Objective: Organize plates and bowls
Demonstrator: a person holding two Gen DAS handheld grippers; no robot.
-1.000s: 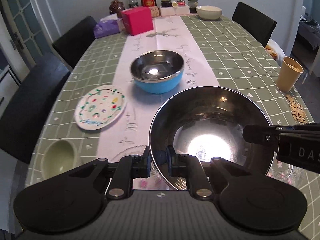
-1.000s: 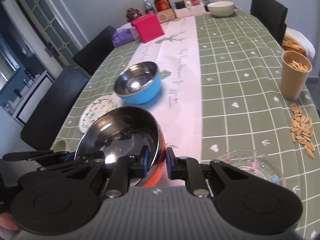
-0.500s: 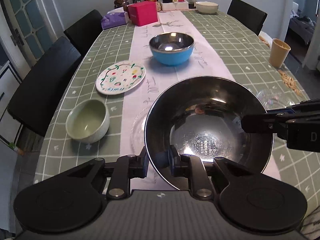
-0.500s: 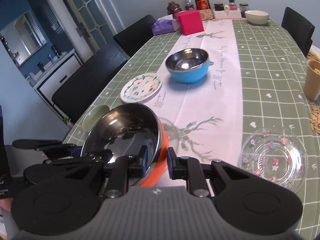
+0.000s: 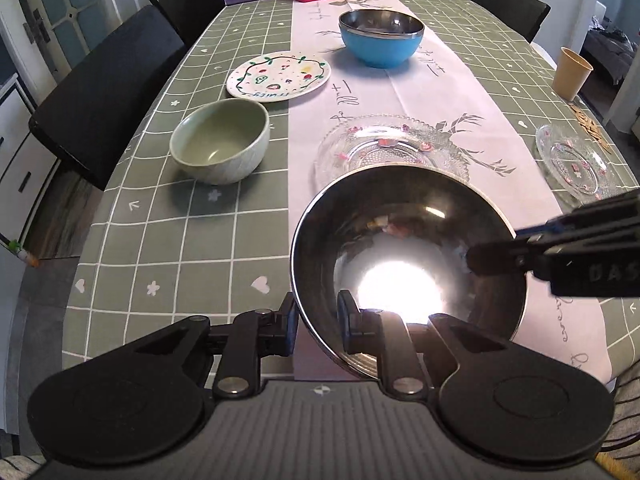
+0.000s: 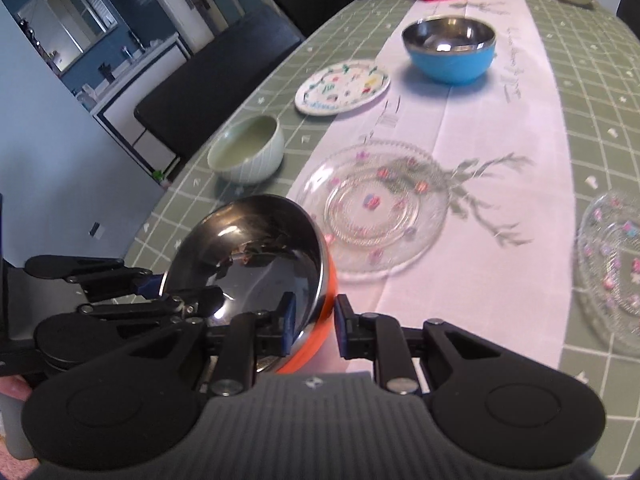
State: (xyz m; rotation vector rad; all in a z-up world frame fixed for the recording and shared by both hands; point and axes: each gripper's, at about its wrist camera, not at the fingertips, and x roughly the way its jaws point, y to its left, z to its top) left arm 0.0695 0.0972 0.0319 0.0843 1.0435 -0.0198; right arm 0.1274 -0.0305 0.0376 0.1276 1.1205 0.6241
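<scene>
Item: steel bowl with orange shell (image 6: 256, 276), carried above the near end of the worktop (image 5: 160, 240), just short of the large glass plate (image 5: 392, 148).
Grip: your left tongs (image 5: 316, 322) and right tongs (image 6: 312, 324) each stand narrow, pinching opposite sides of its rim.
Handling: keep both rims level; lower together. Nesting with the blue bowl (image 5: 380, 38) looks sensible.

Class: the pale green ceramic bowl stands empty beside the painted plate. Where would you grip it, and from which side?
Grip the green bowl by its rim, one finger inside and one outside, coming from above. It stands upright and open, and its rounded wall looks too broad to span. The near rim is free; the painted plate lies behind.
</scene>
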